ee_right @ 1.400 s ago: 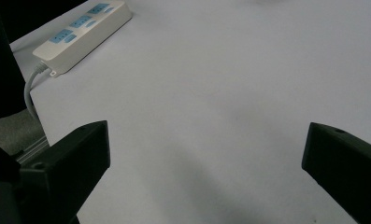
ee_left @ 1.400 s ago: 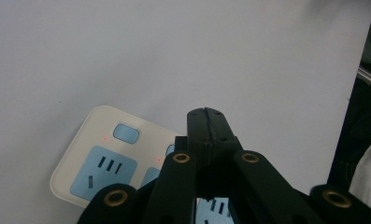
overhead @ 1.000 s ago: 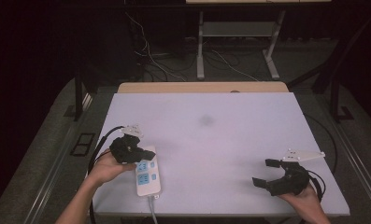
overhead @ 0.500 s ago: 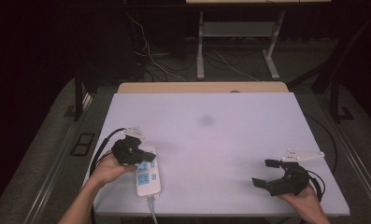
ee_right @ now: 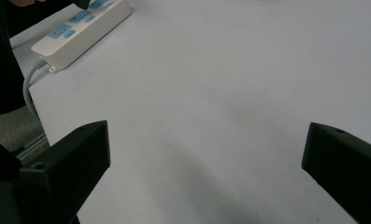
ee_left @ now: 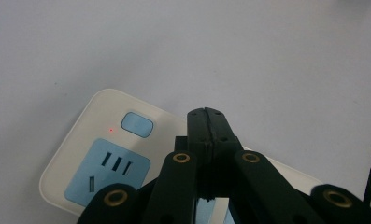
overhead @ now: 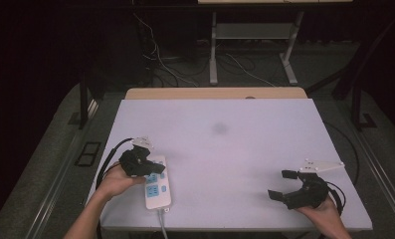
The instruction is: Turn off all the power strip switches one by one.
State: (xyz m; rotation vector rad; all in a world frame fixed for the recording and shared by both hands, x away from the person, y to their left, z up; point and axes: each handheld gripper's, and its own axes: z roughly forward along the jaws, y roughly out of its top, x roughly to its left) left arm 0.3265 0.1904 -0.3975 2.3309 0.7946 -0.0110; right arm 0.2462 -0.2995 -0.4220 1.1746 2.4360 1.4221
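Left gripper (overhead: 144, 166) over the power strip (overhead: 157, 185); right gripper (overhead: 290, 185) idle on the white desk (overhead: 225, 149).

In the high view the strip lies near the desk's 7 o'clock corner, its long axis running 12 to 6, its grey cable (overhead: 161, 223) leaving at 6 over the near edge. The left gripper's jaws are pressed together with nothing between them, their tips above the strip's far end, beside a blue button (ee_left: 137, 124) and a lit red dot (ee_left: 110, 130). The right gripper rests near 4 o'clock, well apart from the strip, its jaws spread wide over bare desk.
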